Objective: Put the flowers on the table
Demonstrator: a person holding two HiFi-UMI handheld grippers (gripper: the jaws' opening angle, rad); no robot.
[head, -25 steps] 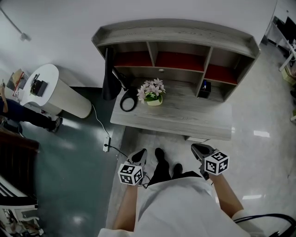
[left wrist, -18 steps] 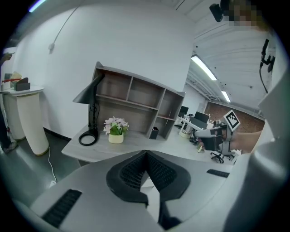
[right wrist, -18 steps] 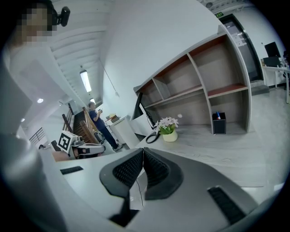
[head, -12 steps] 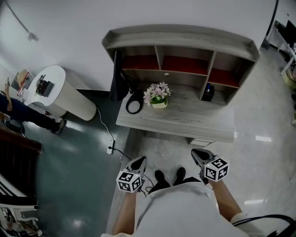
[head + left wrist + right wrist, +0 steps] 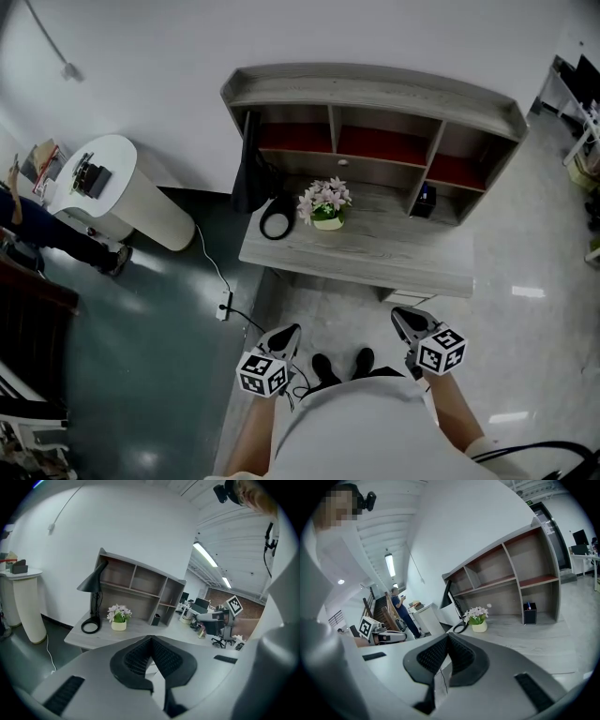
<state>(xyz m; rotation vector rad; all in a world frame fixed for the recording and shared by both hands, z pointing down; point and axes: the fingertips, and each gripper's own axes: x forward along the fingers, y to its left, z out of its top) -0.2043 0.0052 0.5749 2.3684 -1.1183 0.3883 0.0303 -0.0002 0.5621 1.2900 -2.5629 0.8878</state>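
Since the flowers (image 5: 325, 199) stand upright in their pot (image 5: 327, 223) on the tabletop (image 5: 394, 255), toward its far-left part, the placing looks done and the step in hand seems to be standing clear. Just beside the pot at 9 o'clock in the head view lies the ring base of the lamp (image 5: 277, 223). A small black box (image 5: 424, 200) sits at 3 o'clock, well apart, under the shelf (image 5: 375, 94). Down at 6 o'clock, well short of the tabletop's near edge, the left tool (image 5: 286, 335) and right tool (image 5: 404, 320) hang by the person's body, each with jaws pressed together on nothing. No further reach seems called for. Any nudge to the pot would first need a tool opened wide and carried forward toward 12 o'clock.
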